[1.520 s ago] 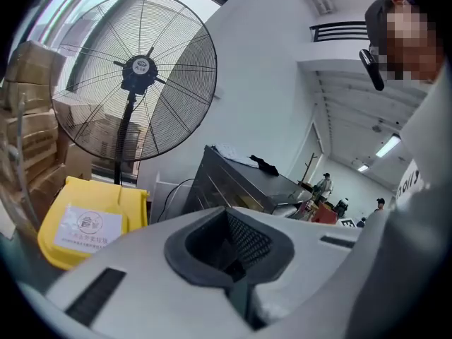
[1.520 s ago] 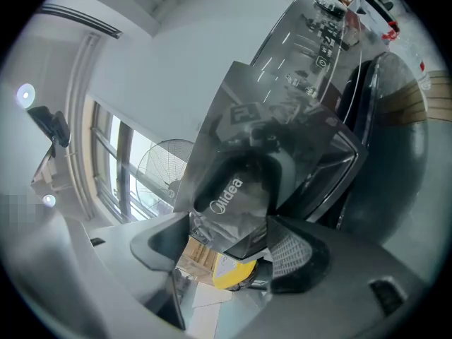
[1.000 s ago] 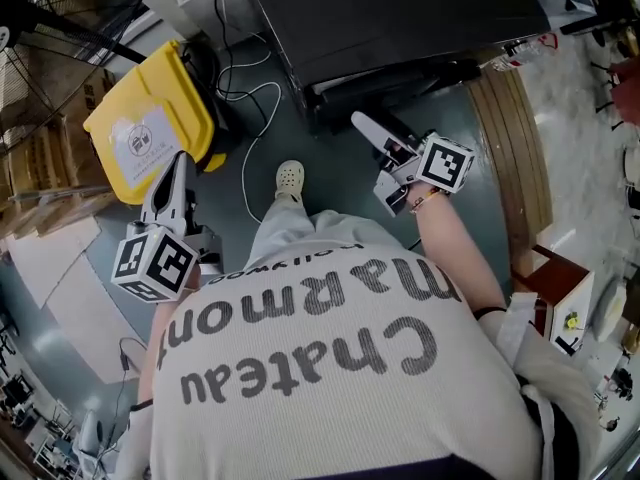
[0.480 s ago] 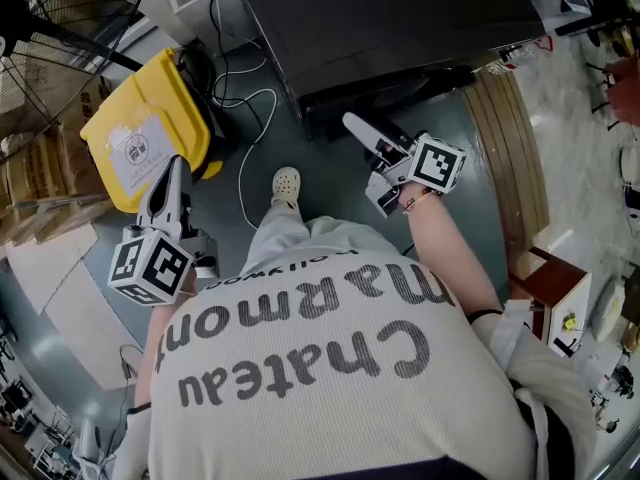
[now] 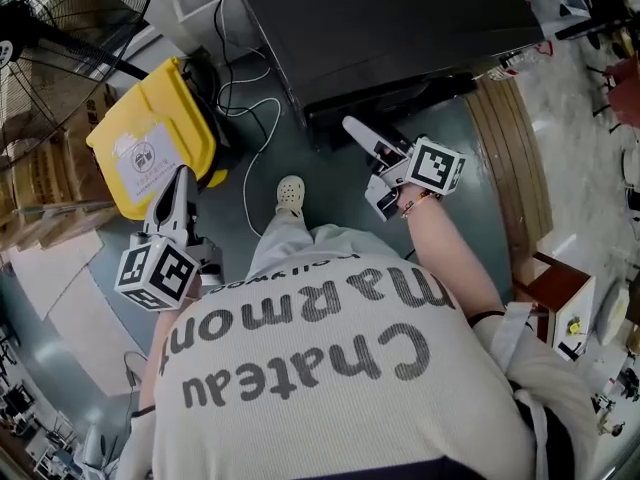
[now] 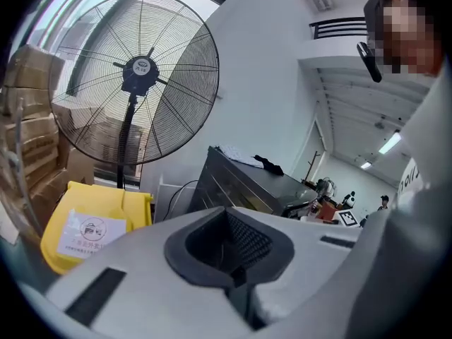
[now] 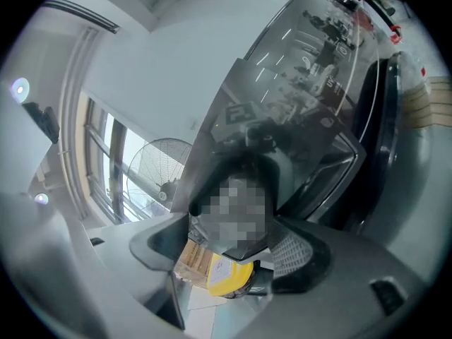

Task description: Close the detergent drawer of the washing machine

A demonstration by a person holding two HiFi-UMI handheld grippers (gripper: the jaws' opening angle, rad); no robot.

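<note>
The big dark washing machine (image 5: 400, 18) fills the top of the head view. A dark ledge (image 5: 395, 98) sticks out along its lower edge; I cannot tell if it is the drawer. The right gripper (image 5: 365, 158) is just under that ledge, in the middle of the frame, its jaws apart with nothing between them. The left gripper (image 5: 178, 180) is at the lower left, beside the yellow bin (image 5: 150, 138), its jaws pressed together and empty.
</note>
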